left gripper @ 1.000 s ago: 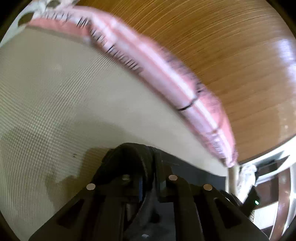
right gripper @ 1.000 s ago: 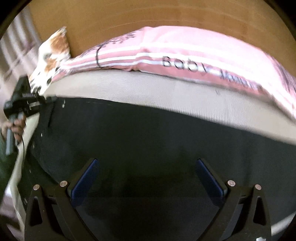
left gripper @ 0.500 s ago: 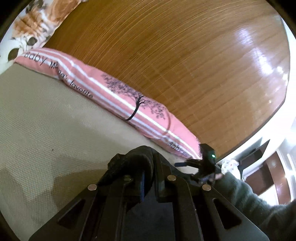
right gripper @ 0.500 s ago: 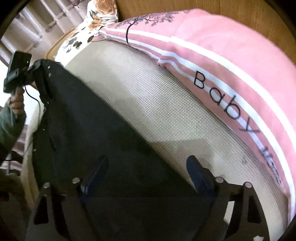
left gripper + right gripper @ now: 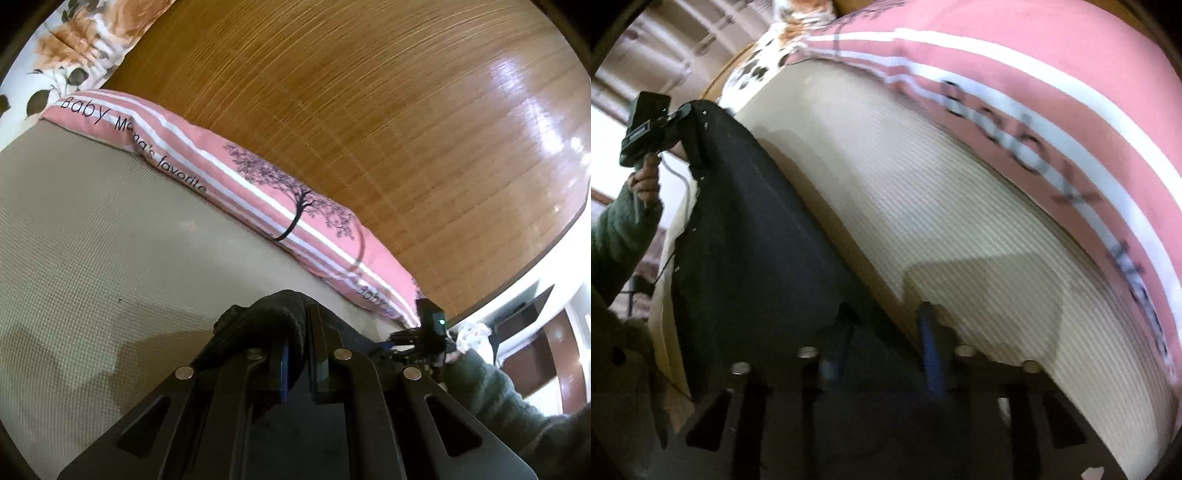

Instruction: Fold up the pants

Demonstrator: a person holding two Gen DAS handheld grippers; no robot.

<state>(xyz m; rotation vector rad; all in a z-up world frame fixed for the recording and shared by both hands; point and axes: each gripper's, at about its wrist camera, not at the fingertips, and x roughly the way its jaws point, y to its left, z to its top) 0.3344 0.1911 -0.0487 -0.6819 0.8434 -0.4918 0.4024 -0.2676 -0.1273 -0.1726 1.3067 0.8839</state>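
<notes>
Left wrist view: the left gripper (image 5: 299, 354) has its jaws nearly closed on a bunched fold of the dark charcoal fabric pants (image 5: 273, 314), held just above the beige woven bed cover (image 5: 92, 258). Only that bunch of cloth shows here; the rest of the garment is hidden behind the gripper body. This view alone shows the long pink striped pillow with black lettering and a tree print (image 5: 258, 195) in sharp detail, lying against the glossy wooden headboard (image 5: 369, 110), with a floral orange-and-white pillow (image 5: 74, 48) at its far end. The right gripper (image 5: 424, 339) appears small and far off to the right, its jaws too small to read.

Right wrist view: the pants (image 5: 757, 240) spread as a broad dark sheet over the bed cover (image 5: 942, 221), stretched between both grippers. The right gripper (image 5: 886, 343) jaws stand partly open around the near edge of the cloth; motion blur hides whether they pinch it. The left gripper (image 5: 679, 114) grips the far corner. Pillow lettering (image 5: 1052, 110) is smeared.
</notes>
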